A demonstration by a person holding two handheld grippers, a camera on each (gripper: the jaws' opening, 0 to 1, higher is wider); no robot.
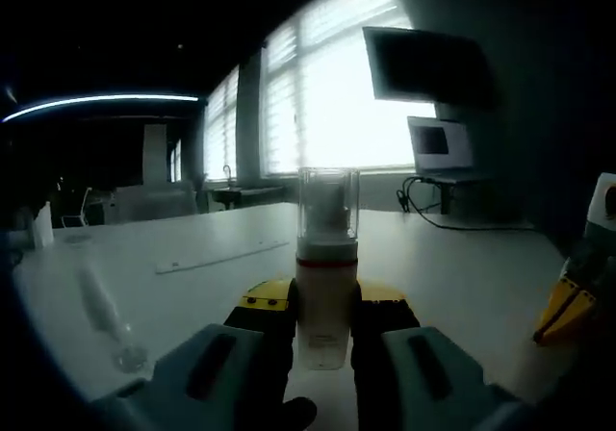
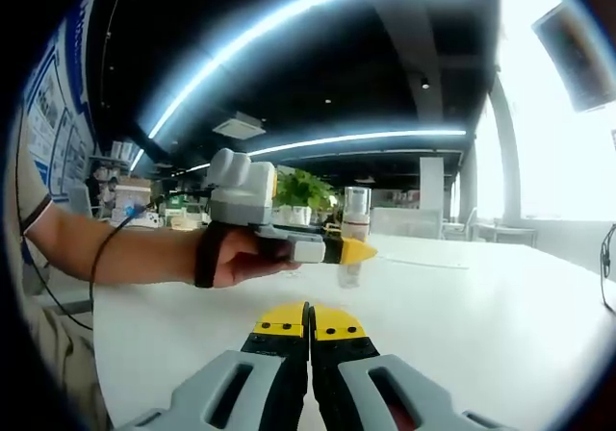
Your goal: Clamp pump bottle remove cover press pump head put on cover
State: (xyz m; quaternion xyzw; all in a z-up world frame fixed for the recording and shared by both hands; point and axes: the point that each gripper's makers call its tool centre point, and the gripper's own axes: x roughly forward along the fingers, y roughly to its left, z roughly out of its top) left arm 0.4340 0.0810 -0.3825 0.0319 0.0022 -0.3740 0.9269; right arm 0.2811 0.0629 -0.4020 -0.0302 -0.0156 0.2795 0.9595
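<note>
Left claw [image 1: 325,340] clamped on white pump bottle with red neck band and clear plastic cover [image 1: 326,263], gripping low body between black-and-yellow jaws; bottle upright on white table [image 1: 462,277], long axis vertical, cover on top. Right claw [image 2: 310,327] closed on nothing, jaws pressed together, low over table and well short of bottle. From right gripper view: bottle [image 2: 353,234] ahead and slightly right of claw centreline, cover [image 2: 355,202] standing above left claw's yellow tips [image 2: 351,251], so free to take from above or from the side. Judgement: clamp step done, cover removal next; right claw nearer the job, needs opening first, then rise to cover height, since current line runs at bottle base and into left claw. In the way: left claw body and person's hand [image 2: 241,258] across the left approach, so approach from the right or from above looks cleaner. Around: thin clear tube-like item [image 1: 101,306] lying on table left of bottle, white flat strip [image 1: 221,255] further back, laptop [image 1: 441,147] at far edge; none in path. Risk: bottle tipping if cover pulled off-axis.
</note>
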